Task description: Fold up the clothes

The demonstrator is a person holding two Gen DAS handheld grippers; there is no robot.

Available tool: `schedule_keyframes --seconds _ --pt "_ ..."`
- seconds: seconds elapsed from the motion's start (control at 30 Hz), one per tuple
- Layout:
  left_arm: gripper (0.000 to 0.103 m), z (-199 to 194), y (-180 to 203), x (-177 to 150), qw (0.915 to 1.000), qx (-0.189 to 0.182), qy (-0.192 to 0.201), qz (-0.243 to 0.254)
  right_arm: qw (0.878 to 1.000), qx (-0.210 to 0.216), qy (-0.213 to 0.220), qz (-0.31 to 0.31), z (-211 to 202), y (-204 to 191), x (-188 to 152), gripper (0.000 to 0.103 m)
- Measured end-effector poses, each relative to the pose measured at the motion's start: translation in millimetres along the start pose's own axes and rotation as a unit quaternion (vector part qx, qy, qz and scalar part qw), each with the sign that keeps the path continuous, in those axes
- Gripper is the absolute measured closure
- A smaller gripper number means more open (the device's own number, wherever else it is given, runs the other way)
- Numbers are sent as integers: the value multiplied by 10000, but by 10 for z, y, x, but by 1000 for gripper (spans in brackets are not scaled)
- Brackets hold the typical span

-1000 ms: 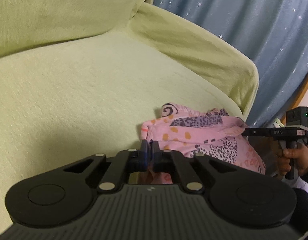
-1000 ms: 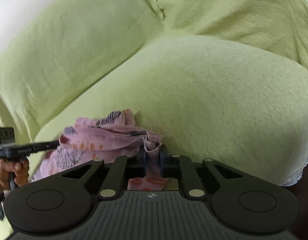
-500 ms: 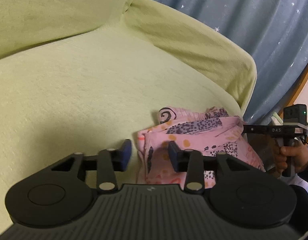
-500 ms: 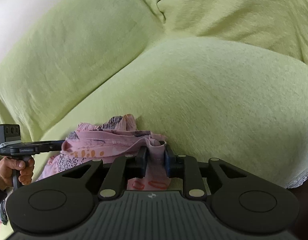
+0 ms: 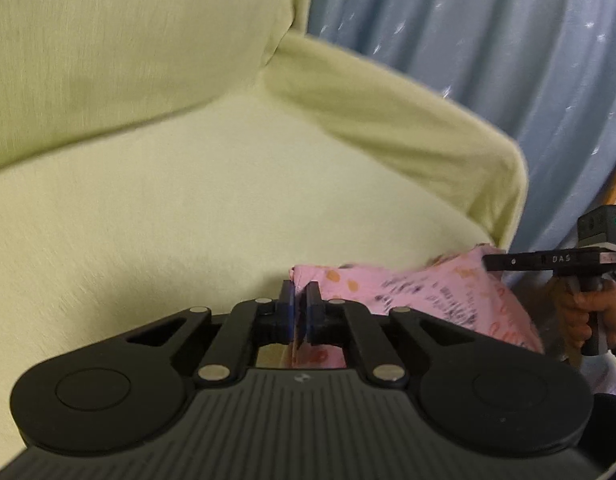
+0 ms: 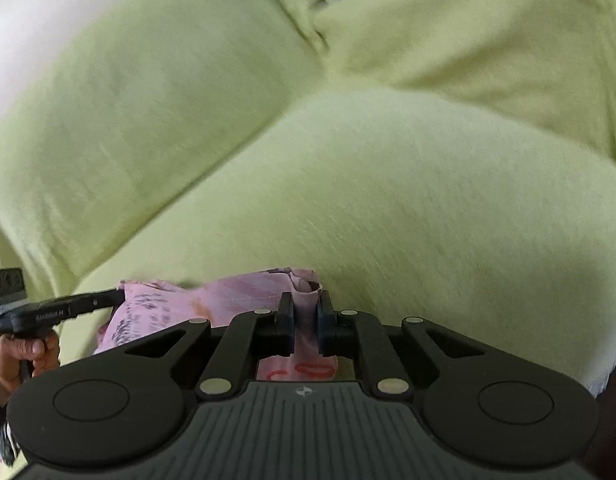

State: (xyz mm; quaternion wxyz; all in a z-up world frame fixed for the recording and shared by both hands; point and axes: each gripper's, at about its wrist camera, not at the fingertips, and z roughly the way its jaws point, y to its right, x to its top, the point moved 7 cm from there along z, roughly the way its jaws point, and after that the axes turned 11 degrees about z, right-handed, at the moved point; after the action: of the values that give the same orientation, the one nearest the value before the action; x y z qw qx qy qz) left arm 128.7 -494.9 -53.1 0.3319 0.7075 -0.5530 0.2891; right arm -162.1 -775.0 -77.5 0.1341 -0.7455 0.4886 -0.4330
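Pink garment [image 5: 436,292] is lying bunched at the front edge of the green sofa [image 5: 187,208] seat. Left hand-held gripper [image 5: 299,300] is pinching one corner of it, jaws nearly together. Right hand-held gripper [image 6: 305,312] is clamping a fold at the other end. Blue curtain [image 5: 488,40] is hanging behind the armrest.

In the left wrist view, the letters "DAS" stand in pale print on the black bar of the right gripper [image 5: 548,259]. In the right wrist view, the bar of the left gripper [image 6: 63,308] carries a short line of pale print, too blurred to read. A small round emblem sits on the ribbed housing [image 5: 301,378] in both views, with no letters, and the cloth [image 5: 428,288] shows only dark and orange marks, no words.
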Motion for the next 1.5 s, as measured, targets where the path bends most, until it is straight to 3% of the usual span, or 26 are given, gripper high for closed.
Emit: schedule_keyframes --seconds 0.2,0.33,0.47,0.57,0.63,0.73,0.83,0.87,0.97,1.03,1.2,1.37,1.5 --pt "98 -137 -74 -33 9981 583 -8 178 9964 -682 507 28 -324 136 30 80" --pt "97 -454 133 -103 9958 635 21 654 9970 -446 603 -165 -673 -65 -104 79" --pt "88 -777 362 -178 9913 646 51 1146 9936 -268 310 -1049 -802 -522 -533 73" --pt "82 -903 726 -327 9796 580 -92 1921 9820 -362 27 -1853 -781 -812 -931 69" --pt "66 -913 923 -425 9714 604 -236 2284 9734 -358 -174 -2257 -731 -953 -1179 66" --pt "64 -880 1112 -607 9662 566 -357 2490 9629 -527 -250 -2633 -685 -1081 -1362 66" --pt "65 -757 1188 -739 9528 760 -589 2878 9514 -992 -489 -2876 -579 -1074 -1469 57" --pt "67 -694 1171 -779 9533 757 -694 2841 9498 -1070 -548 -2889 -538 -1051 -1473 57" --pt "78 -665 1008 -746 9757 521 -622 2036 9500 -1234 -646 -2795 -515 -958 -1479 57" --pt "81 -672 939 -727 9787 519 -623 1885 9520 -1437 -669 -2619 -548 -845 -1472 57" --pt "81 -750 974 -766 9673 799 -718 2300 9607 -2070 -427 -1798 -690 -441 -1319 58" --pt "80 -881 1048 -867 9530 1061 -780 2728 9704 -2026 60 -1313 -950 -286 -1250 58" --pt "80 -963 1155 -919 9476 1042 -742 2929 9709 -1986 446 -1262 -1123 -320 -1266 52"
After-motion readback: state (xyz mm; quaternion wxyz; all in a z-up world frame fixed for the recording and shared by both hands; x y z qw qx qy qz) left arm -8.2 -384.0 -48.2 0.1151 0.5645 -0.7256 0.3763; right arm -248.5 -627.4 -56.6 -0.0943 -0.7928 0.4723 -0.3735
